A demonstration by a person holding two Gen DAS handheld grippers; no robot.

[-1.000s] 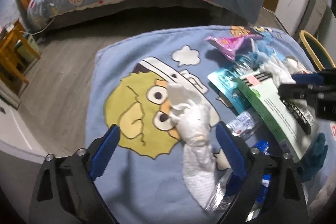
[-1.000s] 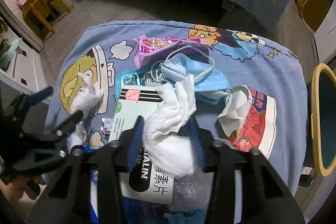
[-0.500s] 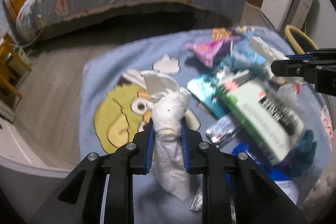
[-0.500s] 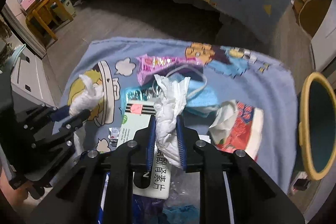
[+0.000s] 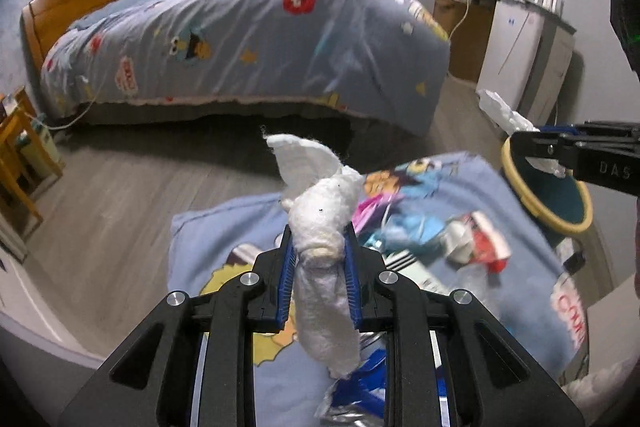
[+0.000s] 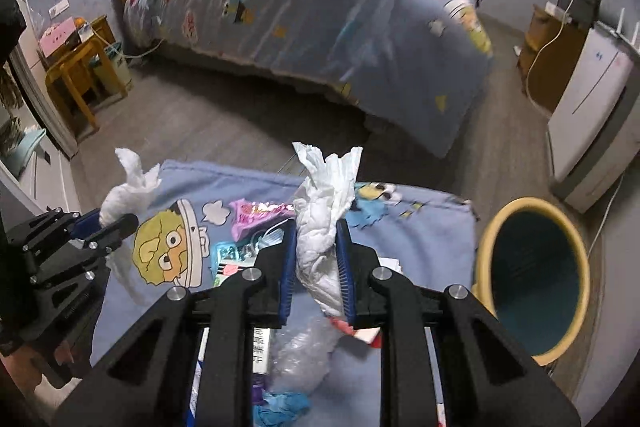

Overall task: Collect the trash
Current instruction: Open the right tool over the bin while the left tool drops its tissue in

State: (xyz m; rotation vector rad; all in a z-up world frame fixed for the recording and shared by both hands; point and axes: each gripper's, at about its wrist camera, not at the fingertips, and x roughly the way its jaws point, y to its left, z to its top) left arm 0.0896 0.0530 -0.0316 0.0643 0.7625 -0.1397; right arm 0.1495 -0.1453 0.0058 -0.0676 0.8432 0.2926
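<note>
above the littered surface (image 6: 420, 227), both grippers' jaws pinch tissue wads; bin (image 6: 486, 251) looks empty, wrappers, mask, box remain.

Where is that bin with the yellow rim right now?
The yellow-rimmed bin stands on the floor at the lower right of the right wrist view, just beyond the right edge of the blue cartoon cloth and near the white cabinet.

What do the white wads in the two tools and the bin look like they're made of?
Left wad: soft matte tissue or paper towel, fuzzy edges. Right wad: thinner crinkled tissue, sharp creases. Bin: probably smooth plastic, yellow rim, dark teal inside.
</note>
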